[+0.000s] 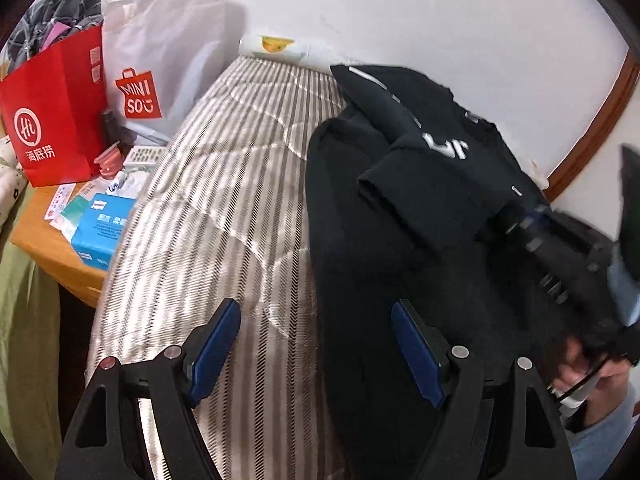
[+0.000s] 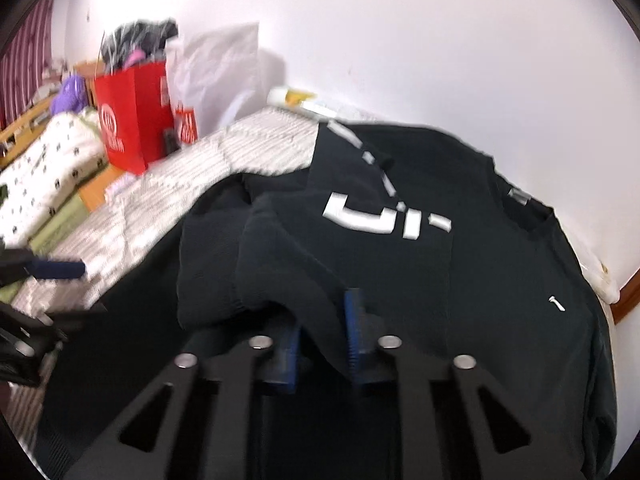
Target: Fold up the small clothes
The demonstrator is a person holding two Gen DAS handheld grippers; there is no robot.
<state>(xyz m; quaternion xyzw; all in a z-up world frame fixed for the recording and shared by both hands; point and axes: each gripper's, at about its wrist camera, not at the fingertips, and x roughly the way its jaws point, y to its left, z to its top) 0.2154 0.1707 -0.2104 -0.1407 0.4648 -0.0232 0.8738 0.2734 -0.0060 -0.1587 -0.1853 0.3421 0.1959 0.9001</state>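
A black sweatshirt [image 1: 404, 216] with white lettering lies on the striped mattress [image 1: 224, 184], one sleeve folded across its chest. My left gripper [image 1: 316, 352] is open and empty, its right pad over the sweatshirt's edge and its left pad over the mattress. My right gripper [image 2: 322, 344] is shut on a fold of the black sweatshirt [image 2: 500, 280], with cloth pinched between the blue pads [image 2: 354, 332]. The right gripper also shows at the right of the left wrist view [image 1: 560, 256]. The left gripper's blue finger shows at the left edge of the right wrist view [image 2: 56, 270].
A wooden bedside table [image 1: 52, 248] left of the mattress holds a red paper bag [image 1: 56, 108], a white Miniso bag [image 1: 160, 60], a blue tissue box [image 1: 102, 232] and small items. A white wall runs behind. A wet-wipes pack [image 1: 276, 46] lies at the mattress's far end.
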